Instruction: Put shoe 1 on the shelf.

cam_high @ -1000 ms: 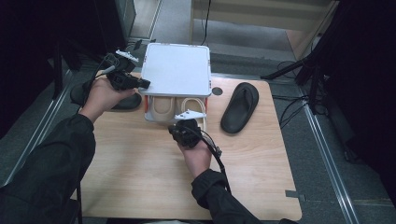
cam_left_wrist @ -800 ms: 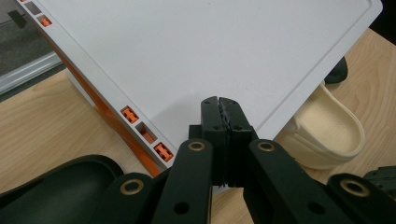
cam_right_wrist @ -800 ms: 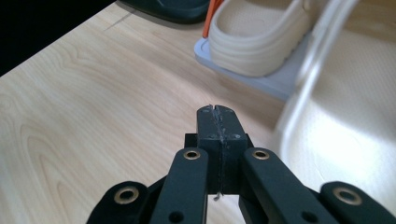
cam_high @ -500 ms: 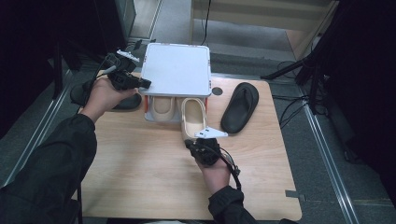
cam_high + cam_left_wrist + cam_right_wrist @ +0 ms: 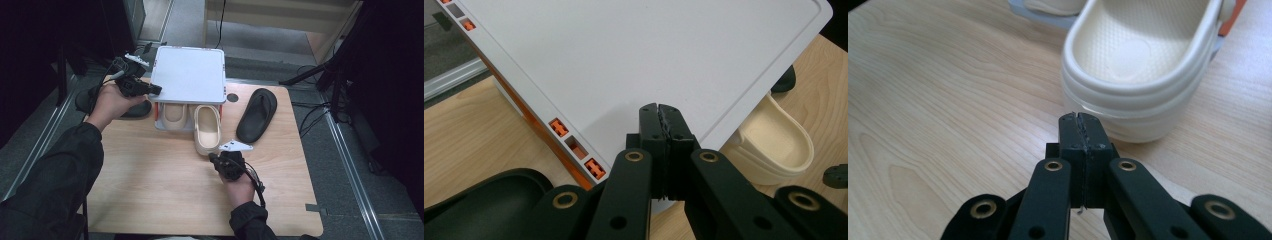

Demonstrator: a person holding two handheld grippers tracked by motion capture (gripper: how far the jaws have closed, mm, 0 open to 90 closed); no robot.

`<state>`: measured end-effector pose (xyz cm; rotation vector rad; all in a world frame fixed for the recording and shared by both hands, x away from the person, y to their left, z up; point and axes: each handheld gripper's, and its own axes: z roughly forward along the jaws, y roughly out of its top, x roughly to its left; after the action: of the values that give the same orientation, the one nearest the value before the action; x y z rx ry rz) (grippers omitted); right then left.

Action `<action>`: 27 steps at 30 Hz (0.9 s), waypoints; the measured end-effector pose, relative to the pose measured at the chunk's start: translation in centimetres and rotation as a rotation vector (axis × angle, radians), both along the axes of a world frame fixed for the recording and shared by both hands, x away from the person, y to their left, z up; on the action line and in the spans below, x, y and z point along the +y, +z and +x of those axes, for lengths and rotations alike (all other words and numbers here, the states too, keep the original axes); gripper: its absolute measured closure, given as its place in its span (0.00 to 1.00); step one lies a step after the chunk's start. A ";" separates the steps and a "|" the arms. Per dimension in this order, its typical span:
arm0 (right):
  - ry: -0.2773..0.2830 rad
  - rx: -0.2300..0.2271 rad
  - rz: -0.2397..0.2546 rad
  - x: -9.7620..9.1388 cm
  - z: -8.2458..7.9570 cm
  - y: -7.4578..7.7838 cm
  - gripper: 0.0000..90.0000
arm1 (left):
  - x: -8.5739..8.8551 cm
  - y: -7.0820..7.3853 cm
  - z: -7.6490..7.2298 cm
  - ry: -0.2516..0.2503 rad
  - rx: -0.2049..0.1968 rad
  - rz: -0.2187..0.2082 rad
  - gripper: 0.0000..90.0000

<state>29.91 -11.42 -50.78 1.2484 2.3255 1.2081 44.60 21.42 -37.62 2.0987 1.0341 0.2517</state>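
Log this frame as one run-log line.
left gripper: shut, at white rack top | right gripper: shut, empty, behind cream clog heel | black slipper: right, untouched

Wooden table (image 5: pixel 165 190) on grey floor (image 5: pixel 30 150)

The white lid (image 5: pixel 189 75) of the shoe rack hides the front of the cream clog (image 5: pixel 173 114) under it. The other cream clog (image 5: pixel 1140 55) is cut off at the top of the right gripper view. A black slipper (image 5: pixel 131 109) sits half behind the person's left hand (image 5: pixel 107 105).
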 end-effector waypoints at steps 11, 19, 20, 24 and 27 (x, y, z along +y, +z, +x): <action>-0.032 0.021 0.021 -0.4 1.1 -0.6 1.00 | 0.1 0.0 0.0 -0.001 0.006 -0.009 1.00; -0.028 0.026 0.015 0.5 2.3 -0.6 1.00 | 0.1 0.0 0.0 0.000 0.003 -0.009 1.00; -0.026 0.022 0.014 0.7 2.4 -0.6 1.00 | 0.1 0.0 0.0 0.000 0.004 -0.008 1.00; -0.021 0.016 0.011 0.9 3.1 -0.7 1.00 | 0.1 0.0 0.0 -0.001 0.003 -0.007 1.00; -0.025 0.018 -0.002 1.0 3.8 -0.5 1.00 | 0.1 0.0 0.0 -0.002 0.004 -0.007 1.00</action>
<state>33.72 -10.39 -51.27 1.2891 2.3166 1.1910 44.59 21.49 -37.65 2.0942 1.0342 0.2428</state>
